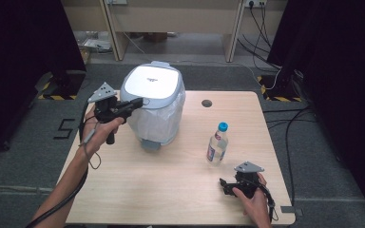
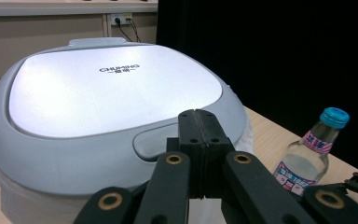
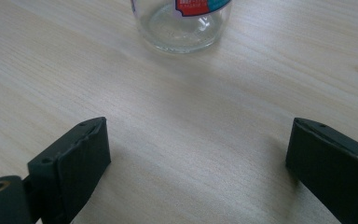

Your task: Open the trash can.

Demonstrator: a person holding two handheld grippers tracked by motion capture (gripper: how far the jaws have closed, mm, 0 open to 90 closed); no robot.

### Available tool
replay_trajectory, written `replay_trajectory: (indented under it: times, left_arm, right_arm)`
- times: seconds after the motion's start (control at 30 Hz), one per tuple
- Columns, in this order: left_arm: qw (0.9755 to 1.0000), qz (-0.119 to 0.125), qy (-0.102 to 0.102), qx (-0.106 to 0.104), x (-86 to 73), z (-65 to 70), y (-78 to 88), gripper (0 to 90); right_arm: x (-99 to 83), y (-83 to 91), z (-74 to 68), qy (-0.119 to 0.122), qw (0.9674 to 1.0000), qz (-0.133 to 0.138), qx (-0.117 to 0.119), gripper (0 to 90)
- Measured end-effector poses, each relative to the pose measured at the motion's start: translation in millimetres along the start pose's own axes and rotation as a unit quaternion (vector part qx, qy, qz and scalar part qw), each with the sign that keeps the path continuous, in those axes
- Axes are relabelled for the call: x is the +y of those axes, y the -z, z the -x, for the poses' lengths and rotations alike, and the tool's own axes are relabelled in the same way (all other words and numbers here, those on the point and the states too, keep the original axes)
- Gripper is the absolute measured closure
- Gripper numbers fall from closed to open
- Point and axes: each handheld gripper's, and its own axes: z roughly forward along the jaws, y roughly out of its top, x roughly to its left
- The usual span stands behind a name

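A grey lidded bin (image 1: pixel 154 102) with a white liner stands at the table's back left; its lid is down. In the left gripper view the lid (image 2: pixel 112 93) and its push tab (image 2: pixel 154 142) lie just beyond my left gripper (image 2: pixel 200 116), whose jaws are shut with nothing between them. From above, that left gripper (image 1: pixel 139 101) hovers level at the bin's left upper rim. A clear bottle (image 1: pixel 217 144) with a blue cap stands right of centre. My right gripper (image 1: pixel 224 185) rests near the front right, open, with the bottle's base (image 3: pixel 182 28) ahead of it.
The wooden table (image 1: pixel 180 190) has a round cable hole (image 1: pixel 206 103) at the back. Black curtains flank both sides, cables run over the floor at the right, and a pale desk stands behind the table.
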Motion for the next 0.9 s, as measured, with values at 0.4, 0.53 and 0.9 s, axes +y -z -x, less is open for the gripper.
replay_trajectory:
  times: [0.4,0.53,0.9]
  left_arm:
    - [0.9989,-0.019,-0.028,0.032,3.3,-2.4,-10.5,89.1]
    - [0.9983,-0.019,-0.037,0.041,2.0,0.4,-12.0,89.2]
    - [0.9972,-0.011,-0.050,0.055,-0.7,2.5,-15.0,89.4]
  right_arm:
    - [0.0,0.0,0.0,0.000,1.0000,0.000,0.000,6.4]
    - [0.0,0.0,0.0,0.000,1.0000,0.000,0.000,6.4]
    - [0.1,-0.1,0.1,0.001,1.0000,0.000,0.000,6.3]
